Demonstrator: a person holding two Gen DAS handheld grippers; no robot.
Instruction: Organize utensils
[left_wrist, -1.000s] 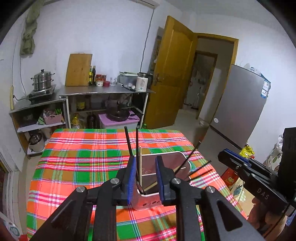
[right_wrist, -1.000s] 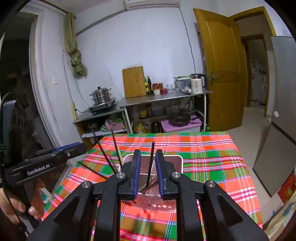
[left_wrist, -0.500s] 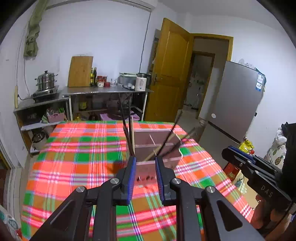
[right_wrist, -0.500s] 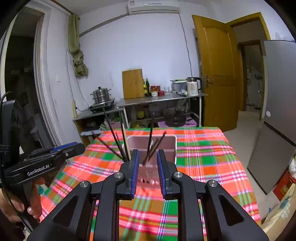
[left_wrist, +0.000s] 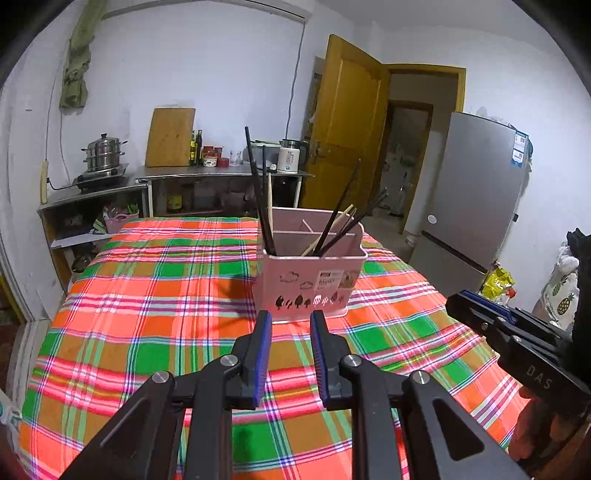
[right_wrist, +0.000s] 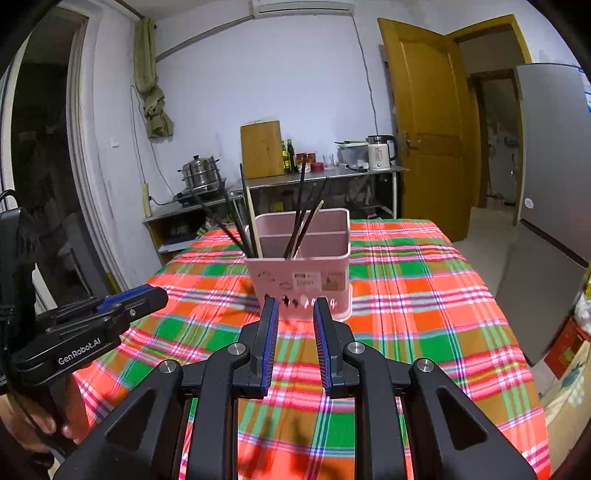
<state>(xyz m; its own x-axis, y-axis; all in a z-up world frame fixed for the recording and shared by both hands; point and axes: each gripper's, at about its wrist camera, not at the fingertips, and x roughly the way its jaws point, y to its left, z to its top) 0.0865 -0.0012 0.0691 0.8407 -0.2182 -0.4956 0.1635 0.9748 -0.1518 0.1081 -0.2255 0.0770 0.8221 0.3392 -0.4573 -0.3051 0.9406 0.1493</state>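
Note:
A pink utensil holder (left_wrist: 310, 280) stands on the plaid tablecloth (left_wrist: 147, 302); it also shows in the right wrist view (right_wrist: 299, 284). Several dark and wooden chopsticks (left_wrist: 260, 199) lean upright in its compartments, seen again in the right wrist view (right_wrist: 299, 221). My left gripper (left_wrist: 290, 319) is open and empty, just in front of the holder. My right gripper (right_wrist: 294, 305) is open and empty, also close in front of it. Each gripper shows at the edge of the other's view: the right one (left_wrist: 509, 343), the left one (right_wrist: 92, 325).
The table's far edge faces a steel counter (left_wrist: 221, 173) with a kettle (left_wrist: 290, 160), cutting board and steamer pot (left_wrist: 105, 153). A grey fridge (left_wrist: 476, 199) and a yellow door (left_wrist: 343, 125) stand to the right.
Both grippers have pulled back and lowered from over the holder to in front of it. Both are now empty, and the chopsticks stay in the holder.

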